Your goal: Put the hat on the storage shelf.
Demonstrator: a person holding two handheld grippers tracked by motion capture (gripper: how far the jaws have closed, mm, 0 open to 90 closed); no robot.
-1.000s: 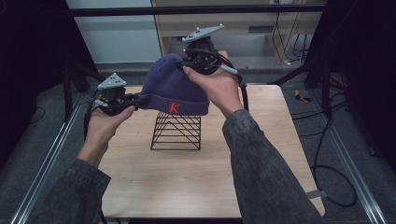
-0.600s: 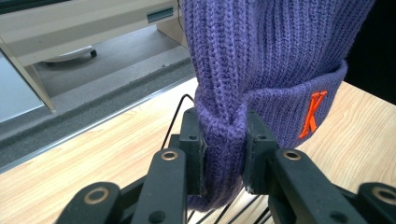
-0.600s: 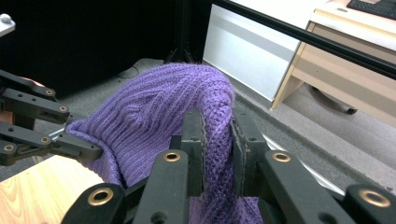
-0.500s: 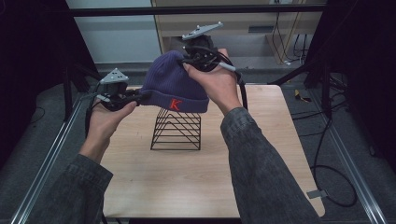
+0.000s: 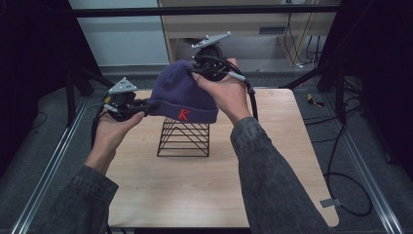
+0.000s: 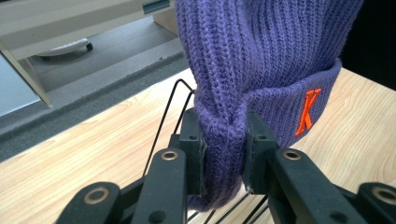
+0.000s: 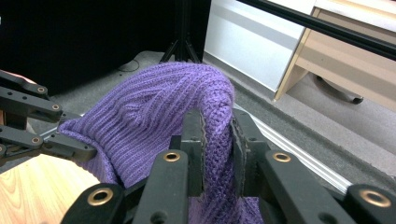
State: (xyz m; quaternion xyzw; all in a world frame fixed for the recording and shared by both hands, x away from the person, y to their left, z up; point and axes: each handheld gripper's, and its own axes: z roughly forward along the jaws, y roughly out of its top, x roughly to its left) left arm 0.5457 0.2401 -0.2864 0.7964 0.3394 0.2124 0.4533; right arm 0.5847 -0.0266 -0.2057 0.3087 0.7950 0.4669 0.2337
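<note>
A purple knit beanie [image 5: 178, 92] with an orange letter K on its folded cuff hangs in the air above a black wire stand [image 5: 184, 137]. My left gripper [image 5: 146, 106] is shut on the cuff at the hat's left edge; in the left gripper view both jaws pinch a fold of the beanie [image 6: 261, 60] at the left gripper [image 6: 224, 144]. My right gripper [image 5: 198, 70] is shut on the crown at the upper right; in the right gripper view its jaws squeeze the beanie [image 7: 154, 112] at the right gripper [image 7: 217, 140]. The hat covers the stand's top.
The stand sits mid-table on a light wooden table [image 5: 272, 161]. Black frame rails [image 5: 58, 146] run along both sides, cables [image 5: 341, 146] trail on the grey floor at right, and a cabinet [image 5: 253, 29] stands behind the table.
The hat and both hands have stayed nearly where they were; both grips are unchanged.
</note>
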